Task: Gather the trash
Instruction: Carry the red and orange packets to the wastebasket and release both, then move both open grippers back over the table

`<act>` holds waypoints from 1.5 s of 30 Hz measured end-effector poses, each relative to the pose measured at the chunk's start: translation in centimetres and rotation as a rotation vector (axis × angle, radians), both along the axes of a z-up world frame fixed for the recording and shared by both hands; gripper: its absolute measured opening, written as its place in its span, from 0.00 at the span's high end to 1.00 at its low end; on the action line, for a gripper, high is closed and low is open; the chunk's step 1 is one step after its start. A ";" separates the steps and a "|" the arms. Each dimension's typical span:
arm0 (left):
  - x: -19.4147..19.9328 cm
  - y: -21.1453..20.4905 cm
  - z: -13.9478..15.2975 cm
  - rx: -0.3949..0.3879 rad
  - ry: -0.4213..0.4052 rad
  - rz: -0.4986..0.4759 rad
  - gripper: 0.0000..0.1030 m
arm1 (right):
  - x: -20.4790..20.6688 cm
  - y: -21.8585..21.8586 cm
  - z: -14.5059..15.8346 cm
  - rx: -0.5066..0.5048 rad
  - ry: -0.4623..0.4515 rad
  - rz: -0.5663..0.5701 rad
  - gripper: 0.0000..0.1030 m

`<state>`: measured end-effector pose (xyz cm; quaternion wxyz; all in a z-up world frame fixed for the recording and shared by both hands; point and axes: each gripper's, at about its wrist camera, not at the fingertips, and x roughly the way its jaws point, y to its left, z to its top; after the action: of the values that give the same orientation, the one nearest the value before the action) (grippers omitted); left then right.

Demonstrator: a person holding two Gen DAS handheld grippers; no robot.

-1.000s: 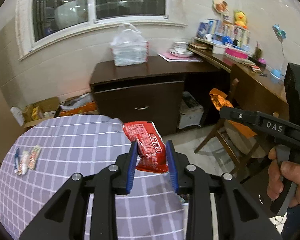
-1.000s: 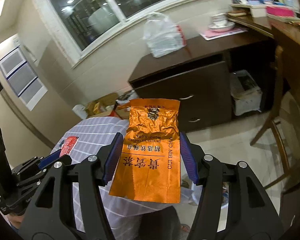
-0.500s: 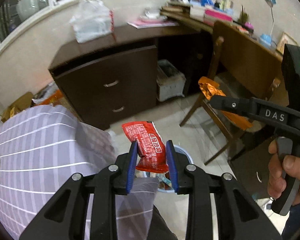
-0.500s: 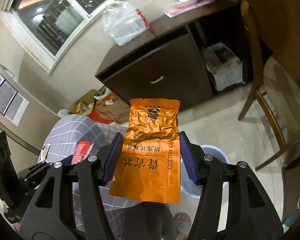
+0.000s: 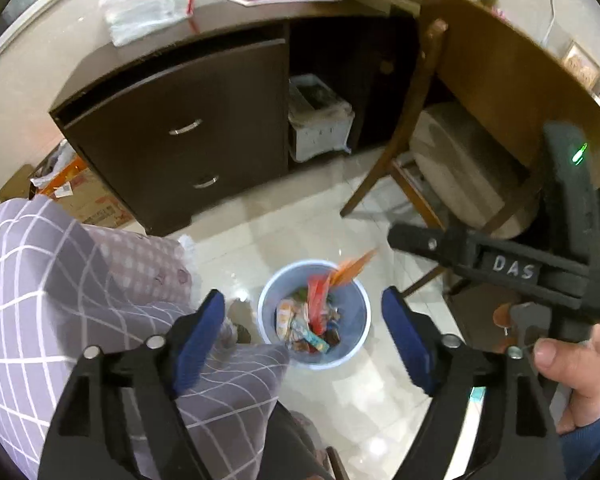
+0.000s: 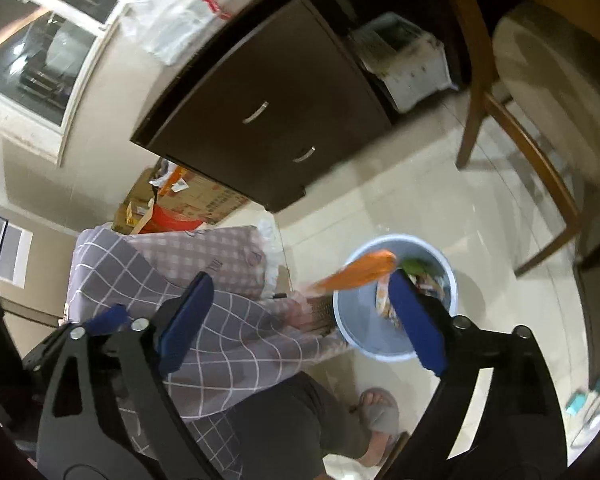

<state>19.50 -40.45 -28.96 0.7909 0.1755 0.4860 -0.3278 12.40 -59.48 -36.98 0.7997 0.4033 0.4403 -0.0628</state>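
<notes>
A pale blue trash bin (image 5: 268,304) stands on the tiled floor beside the table, with several wrappers inside. My left gripper (image 5: 302,338) is open and empty above it. The red snack packet (image 5: 318,300) is falling into the bin. My right gripper (image 6: 300,322) is open and empty too; the bin (image 6: 356,340) lies under its right finger. The orange tea packet (image 6: 358,274) is in mid-air, blurred, over the bin's rim; it also shows in the left wrist view (image 5: 352,268).
The table with a grey checked cloth (image 5: 40,320) hangs close to the bin on the left. A dark drawer cabinet (image 5: 180,132) stands behind, a wooden chair (image 5: 460,152) to the right. Cardboard boxes (image 6: 172,200) lie by the wall. The person's slippered foot (image 6: 378,412) is near the bin.
Both grippers tilted down over the bin and opened. The red packet and the orange packet left the fingers and are dropping into the bin.
</notes>
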 end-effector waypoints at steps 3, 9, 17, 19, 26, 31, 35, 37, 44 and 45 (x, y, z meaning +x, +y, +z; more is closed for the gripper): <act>0.2 0.9 1.1 -0.008 -0.044 0.031 0.18 | -0.7 -0.2 0.1 -0.006 0.013 -0.037 0.06; 0.4 4.6 4.4 -0.071 -0.114 0.108 0.16 | -0.9 0.4 2.5 -0.054 -0.013 -0.048 0.06; -0.3 9.4 8.5 -0.138 -0.217 0.173 0.12 | 0.6 4.6 9.3 -0.141 -0.122 0.015 0.06; -0.4 10.8 9.6 -0.153 -0.238 0.192 0.12 | 1.1 6.0 11.0 -0.163 -0.149 0.036 0.06; 0.0 16.9 12.3 -0.189 -0.296 0.286 0.12 | 3.0 12.0 16.2 -0.233 -0.230 0.137 0.06; 0.4 22.1 13.2 -0.204 -0.325 0.358 0.12 | 4.8 17.3 18.7 -0.277 -0.256 0.221 0.06; 1.2 27.1 13.3 -0.210 -0.338 0.431 0.12 | 6.4 21.9 19.6 -0.310 -0.261 0.302 0.06; 1.9 29.9 13.2 -0.203 -0.345 0.484 0.12 | 7.4 24.6 19.6 -0.325 -0.257 0.352 0.06; 4.1 40.1 12.2 -0.201 -0.338 0.674 0.12 | 11.0 33.6 18.7 -0.373 -0.225 0.511 0.06; 4.6 41.8 11.8 -0.204 -0.330 0.708 0.12 | 11.7 35.2 18.4 -0.381 -0.215 0.536 0.06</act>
<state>24.15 1.37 -17.16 0.9357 -0.0319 0.3480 -0.0489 24.08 -24.33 -18.58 0.8905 0.1208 0.4242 0.1112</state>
